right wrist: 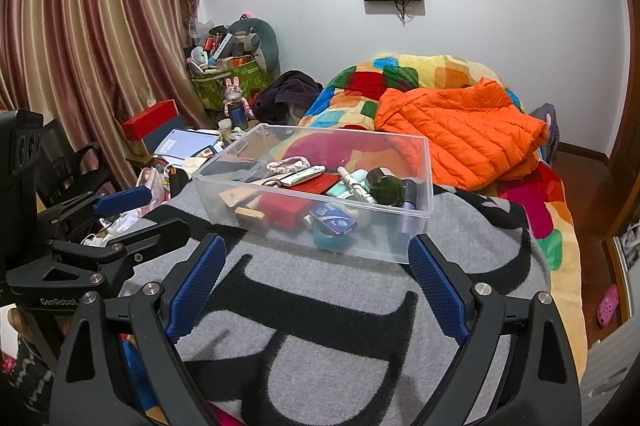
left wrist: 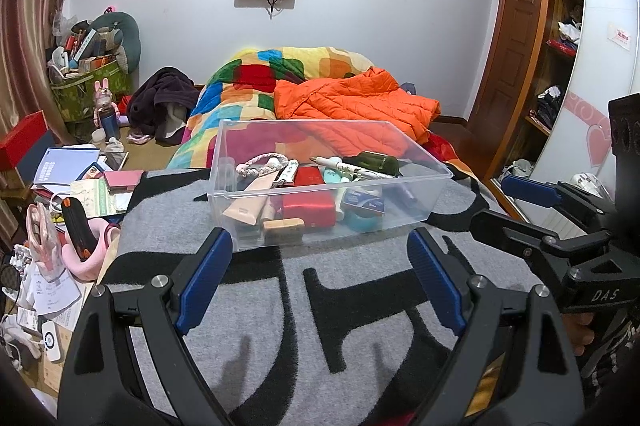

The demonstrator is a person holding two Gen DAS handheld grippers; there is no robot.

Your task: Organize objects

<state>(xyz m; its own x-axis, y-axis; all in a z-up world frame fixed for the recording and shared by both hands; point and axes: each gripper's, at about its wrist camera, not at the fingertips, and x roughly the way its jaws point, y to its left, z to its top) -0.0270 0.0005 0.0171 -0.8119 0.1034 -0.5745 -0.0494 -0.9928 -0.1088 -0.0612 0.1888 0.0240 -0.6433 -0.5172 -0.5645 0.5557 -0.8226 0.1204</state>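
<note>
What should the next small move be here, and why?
Probably ease the right gripper forward over the clear bin's near wall, toward the dark green bottle lying on top of the pile. Both sets of jaws are spread wide and empty, stopped short of the bin, and the left gripper is no closer.

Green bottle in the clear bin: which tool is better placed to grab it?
Probably right: the green bottle lies at the right end of the clear bin, nearer the open right tool.
</note>
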